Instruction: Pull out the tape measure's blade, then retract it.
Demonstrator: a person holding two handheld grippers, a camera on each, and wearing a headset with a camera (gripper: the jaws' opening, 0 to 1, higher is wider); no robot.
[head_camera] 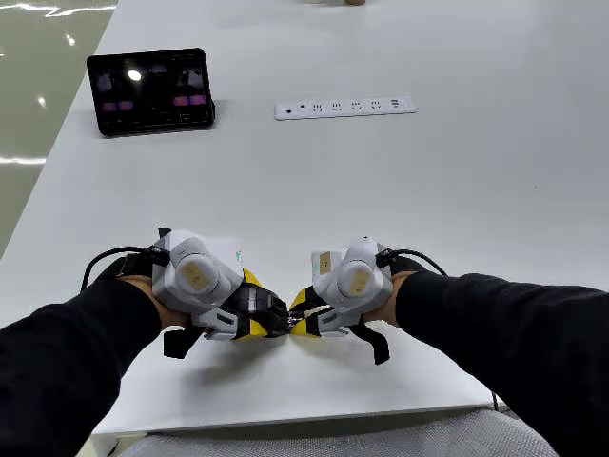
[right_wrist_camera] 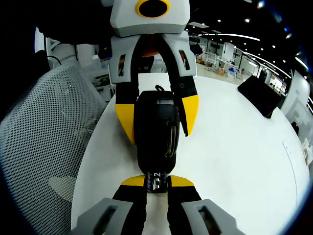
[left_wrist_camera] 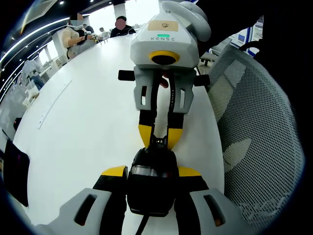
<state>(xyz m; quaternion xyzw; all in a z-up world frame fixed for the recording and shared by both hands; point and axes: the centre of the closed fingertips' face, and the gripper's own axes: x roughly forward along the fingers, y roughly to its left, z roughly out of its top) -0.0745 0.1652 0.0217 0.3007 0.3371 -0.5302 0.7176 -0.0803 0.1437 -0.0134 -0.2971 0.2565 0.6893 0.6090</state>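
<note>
Gripping black tape measure (left_wrist_camera: pixel 151 188) tight with L gripper (left_wrist_camera: pixel 151 172), near table (head_camera: pixel 381 209) front edge. Pinching blade tip (right_wrist_camera: pixel 155 178) with R gripper (left_wrist_camera: pixel 159 139). Looks like start of step 1. Next: pull the 2 apart, slow & straight.

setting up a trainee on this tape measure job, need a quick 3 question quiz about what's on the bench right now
1. True or false: the left gripper is clamped on the tape measure's case.
2. What is the right gripper pinching? A) the blade B) a screwdriver C) nothing at all
3. In the head view, which lies farther left on the table: the tablet or the power strip?

Key: 1 true; 2 A; 3 the tablet.
</note>
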